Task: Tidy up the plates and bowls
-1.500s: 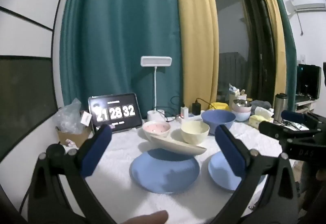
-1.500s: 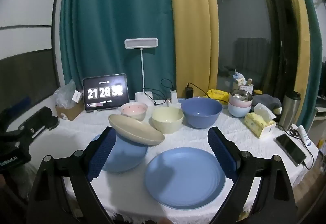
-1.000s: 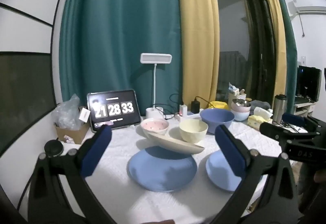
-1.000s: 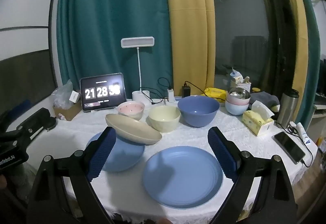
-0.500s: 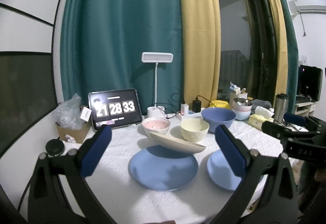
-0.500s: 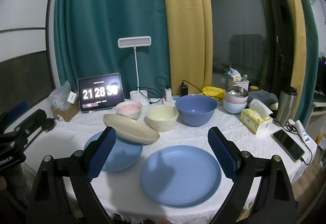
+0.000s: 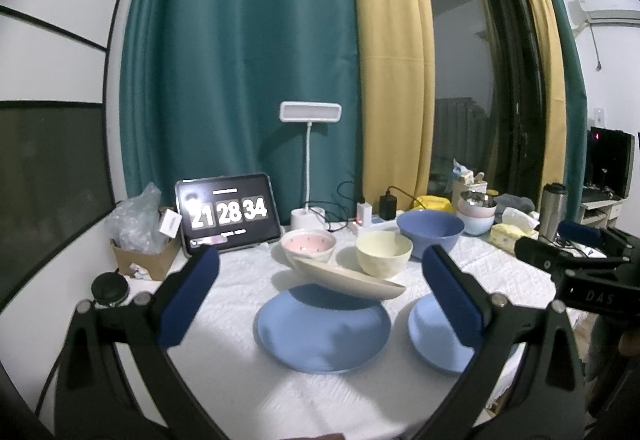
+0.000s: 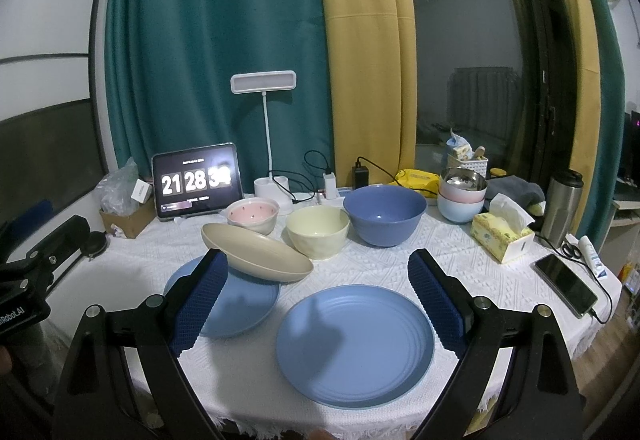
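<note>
Two blue plates lie on the white tablecloth: the smaller blue plate [image 7: 324,328] [image 8: 236,304] on the left, the larger ridged blue plate [image 8: 354,344] [image 7: 436,332] on the right. A beige shallow dish [image 7: 348,278] [image 8: 256,252] leans tilted over the smaller plate's far edge. Behind stand a pink bowl [image 7: 308,244] [image 8: 252,213], a cream bowl [image 7: 383,254] [image 8: 318,232] and a big blue bowl [image 7: 430,232] [image 8: 384,213]. My left gripper [image 7: 320,300] is open and empty, held back from the plates. My right gripper [image 8: 316,300] is open and empty too.
A tablet clock [image 8: 196,185], a desk lamp [image 8: 264,83] and chargers line the back. Stacked bowls [image 8: 462,195], a tissue box [image 8: 502,236], a steel tumbler [image 8: 564,203] and a phone [image 8: 566,290] sit at the right. A cardboard box with a plastic bag [image 7: 140,244] is at the left.
Both grippers have drawn back and risen slightly, so the dishes look a little farther away. Nothing on the table has moved; both stay open.
</note>
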{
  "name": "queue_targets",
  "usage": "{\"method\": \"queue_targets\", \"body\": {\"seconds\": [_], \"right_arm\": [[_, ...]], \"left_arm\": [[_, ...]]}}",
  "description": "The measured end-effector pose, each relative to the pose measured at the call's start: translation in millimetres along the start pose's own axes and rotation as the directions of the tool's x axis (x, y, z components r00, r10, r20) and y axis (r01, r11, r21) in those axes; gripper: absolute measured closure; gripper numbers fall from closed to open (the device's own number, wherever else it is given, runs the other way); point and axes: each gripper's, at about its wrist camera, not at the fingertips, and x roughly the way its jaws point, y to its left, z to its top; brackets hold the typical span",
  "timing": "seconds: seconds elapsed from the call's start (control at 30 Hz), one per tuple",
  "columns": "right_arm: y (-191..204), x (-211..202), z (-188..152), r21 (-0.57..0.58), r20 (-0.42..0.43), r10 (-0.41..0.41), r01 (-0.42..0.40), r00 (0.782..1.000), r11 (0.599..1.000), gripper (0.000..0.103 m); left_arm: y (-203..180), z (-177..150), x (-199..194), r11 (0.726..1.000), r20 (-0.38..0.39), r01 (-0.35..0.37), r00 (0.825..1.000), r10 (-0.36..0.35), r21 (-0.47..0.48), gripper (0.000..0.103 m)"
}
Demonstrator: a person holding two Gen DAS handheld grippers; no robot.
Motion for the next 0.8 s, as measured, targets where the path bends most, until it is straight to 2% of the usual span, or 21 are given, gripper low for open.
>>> {"method": "queue_targets", "body": {"seconds": [0.8], "right_arm": [[-0.7, -0.2, -0.2, 0.002, -0.002, 0.000, 0.000, 1.000, 1.000, 0.009]], "left_arm": [[2.7, 0.6, -1.1, 1.000, -0.005, -0.004, 1.000, 0.004, 0.000, 0.001]]}}
